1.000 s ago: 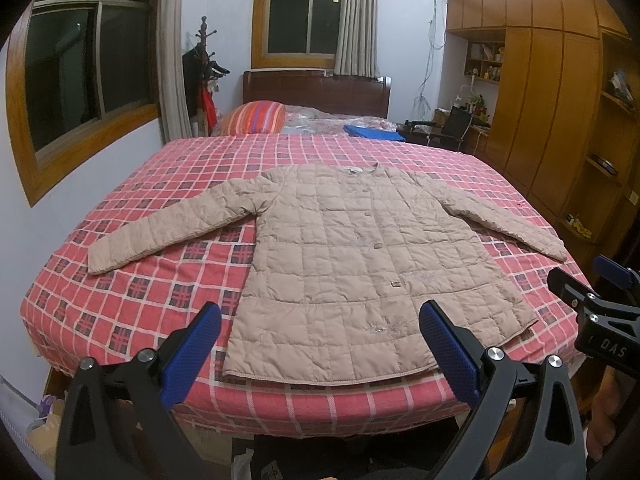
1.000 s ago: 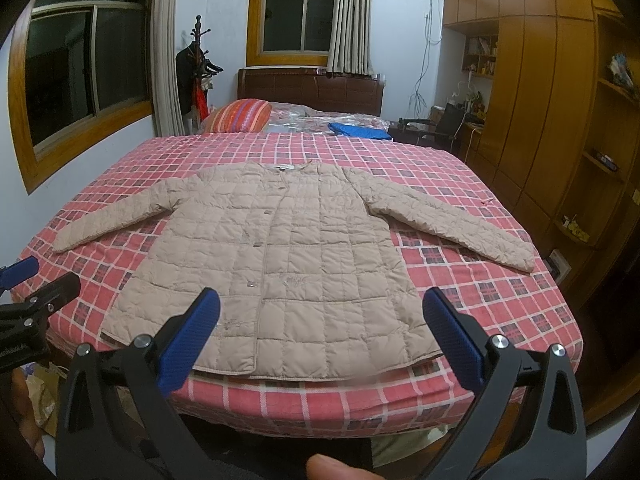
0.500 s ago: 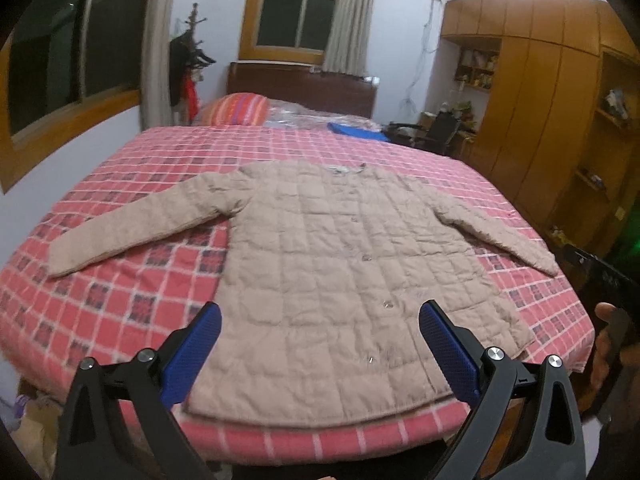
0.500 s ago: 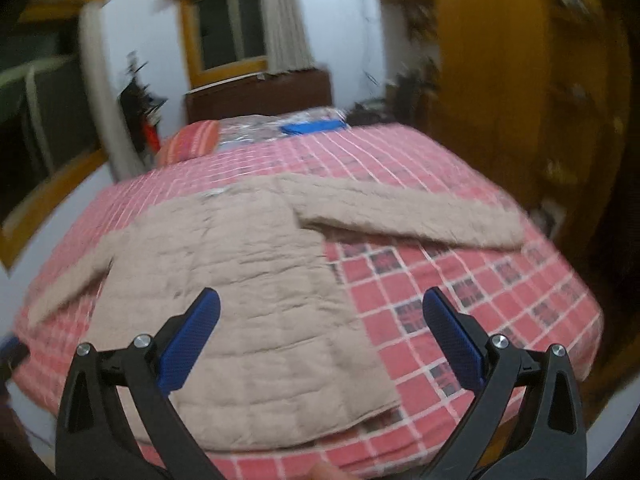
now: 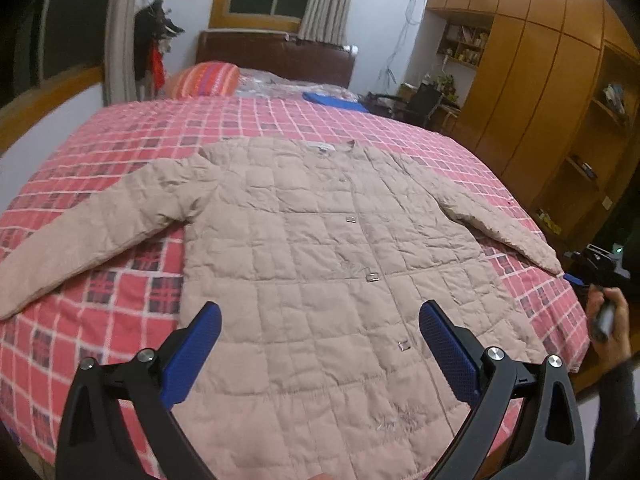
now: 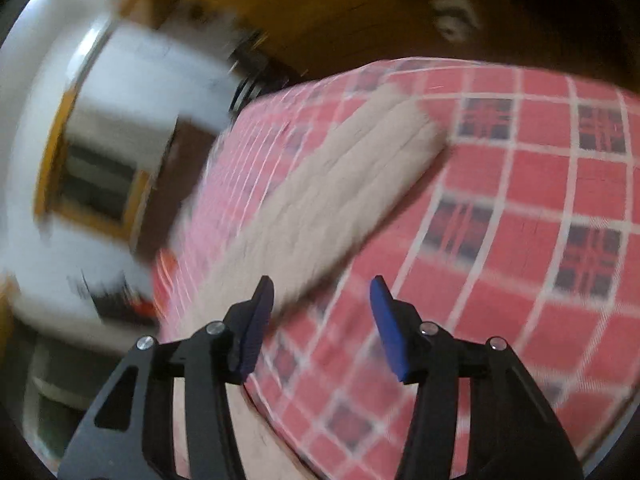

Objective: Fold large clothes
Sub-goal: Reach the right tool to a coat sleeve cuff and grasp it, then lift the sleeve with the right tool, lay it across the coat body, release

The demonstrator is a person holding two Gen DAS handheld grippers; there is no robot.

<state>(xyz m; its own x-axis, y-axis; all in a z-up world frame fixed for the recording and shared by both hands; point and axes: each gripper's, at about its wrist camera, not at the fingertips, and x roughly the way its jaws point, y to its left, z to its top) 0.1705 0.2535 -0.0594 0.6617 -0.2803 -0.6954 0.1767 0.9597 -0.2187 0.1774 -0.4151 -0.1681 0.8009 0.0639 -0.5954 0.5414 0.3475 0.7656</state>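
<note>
Left claw (image 5: pixel 320 344) spread wide, hovering over near hem of beige quilted jacket (image 5: pixel 320 248), laid flat on red checked bed (image 5: pixel 120 300), sleeves out. Right claw (image 6: pixel 322 320) part spread, empty, just beside right sleeve (image 6: pixel 340 184) cuff at right bed edge.

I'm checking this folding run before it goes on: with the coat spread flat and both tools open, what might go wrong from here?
1. The right tool heads for the sleeve in a blurred view; it may pinch the checked bedspread too.
2. That cuff lies near the bed's edge, so a slip might drop it off.
3. The left tool hovers over the puffy coat; a shallow grip might catch one layer only.
</note>
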